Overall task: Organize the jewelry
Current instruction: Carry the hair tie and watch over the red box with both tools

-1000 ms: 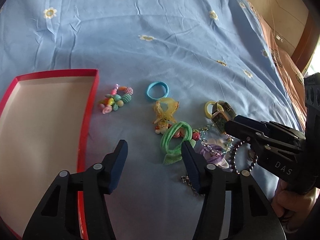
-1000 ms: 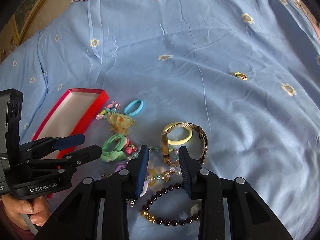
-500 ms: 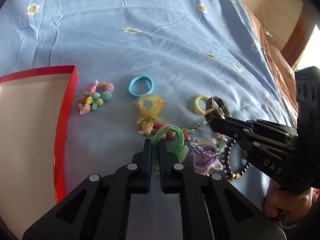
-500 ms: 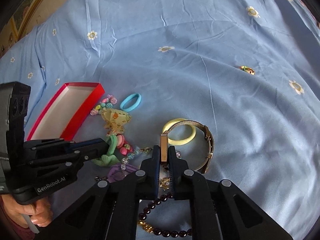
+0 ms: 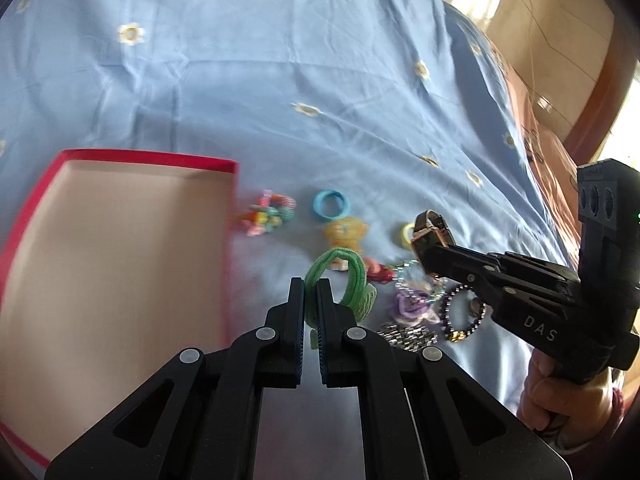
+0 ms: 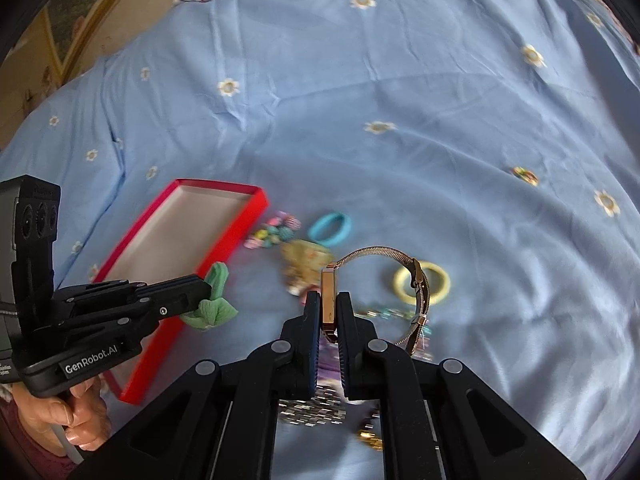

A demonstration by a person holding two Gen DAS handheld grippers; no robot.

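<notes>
My left gripper [image 5: 310,286] is shut on a green hair tie [image 5: 352,276], lifted off the blue bedsheet; in the right wrist view the green hair tie [image 6: 214,302] hangs from the left gripper [image 6: 206,290] beside the red box [image 6: 256,202]. My right gripper [image 6: 329,300] is shut on the case of a gold mesh-band watch [image 6: 400,268], raised above the pile. From the left wrist view the watch [image 5: 430,228] sticks out of the right gripper [image 5: 426,252]. The open red box [image 5: 232,168] lies at the left.
On the sheet lie a blue hair ring [image 5: 330,205], a pastel bead bracelet [image 5: 266,214], a yellow ring [image 6: 438,282], a yellow bow clip [image 5: 346,234], a purple flower piece [image 5: 412,306], a dark bead bracelet [image 5: 460,316] and a silver chain [image 5: 404,332]. A small ring [image 6: 525,175] lies far right.
Both grippers went from open to shut, the left on the green hair tie, the right on the watch. Both then rose, lifting their items off the sheet.
</notes>
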